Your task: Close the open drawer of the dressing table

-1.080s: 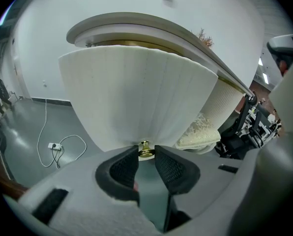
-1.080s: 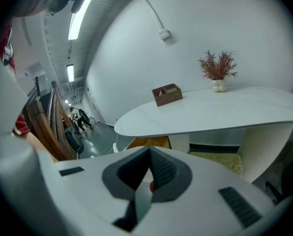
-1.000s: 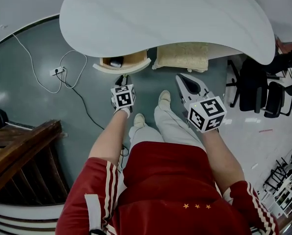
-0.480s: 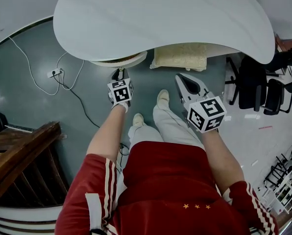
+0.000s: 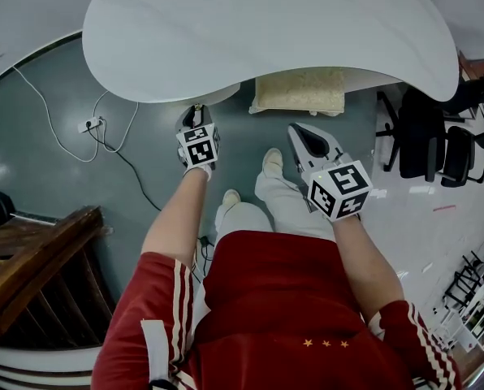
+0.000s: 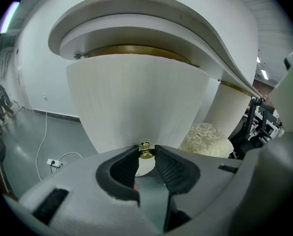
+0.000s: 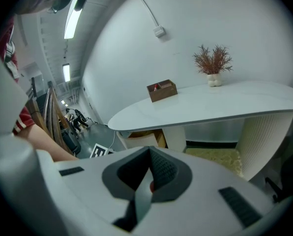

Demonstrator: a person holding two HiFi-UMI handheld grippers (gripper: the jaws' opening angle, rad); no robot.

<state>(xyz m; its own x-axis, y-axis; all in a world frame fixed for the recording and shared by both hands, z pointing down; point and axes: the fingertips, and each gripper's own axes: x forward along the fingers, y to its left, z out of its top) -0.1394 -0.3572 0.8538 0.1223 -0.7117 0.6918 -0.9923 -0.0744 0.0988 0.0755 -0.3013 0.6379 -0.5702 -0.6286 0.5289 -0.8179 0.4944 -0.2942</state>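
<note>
Drawer [image 6: 136,97] pushed nearly home, its ribbed white front tucked under the left front edge of the dressing table top [image 5: 266,31]. Left gripper [image 6: 146,154] jaws pinch the small brass knob [image 6: 145,150] on that front. Right gripper [image 7: 149,156] jaws pressed together, empty, well off right.

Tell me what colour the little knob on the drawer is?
Shiny gold knob, seen best in the left gripper view.

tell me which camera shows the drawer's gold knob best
The left gripper view: the knob sits close up between the left gripper's fingers. The head view hides it by the tabletop edge; the right gripper view shows only the distant drawer.
</note>
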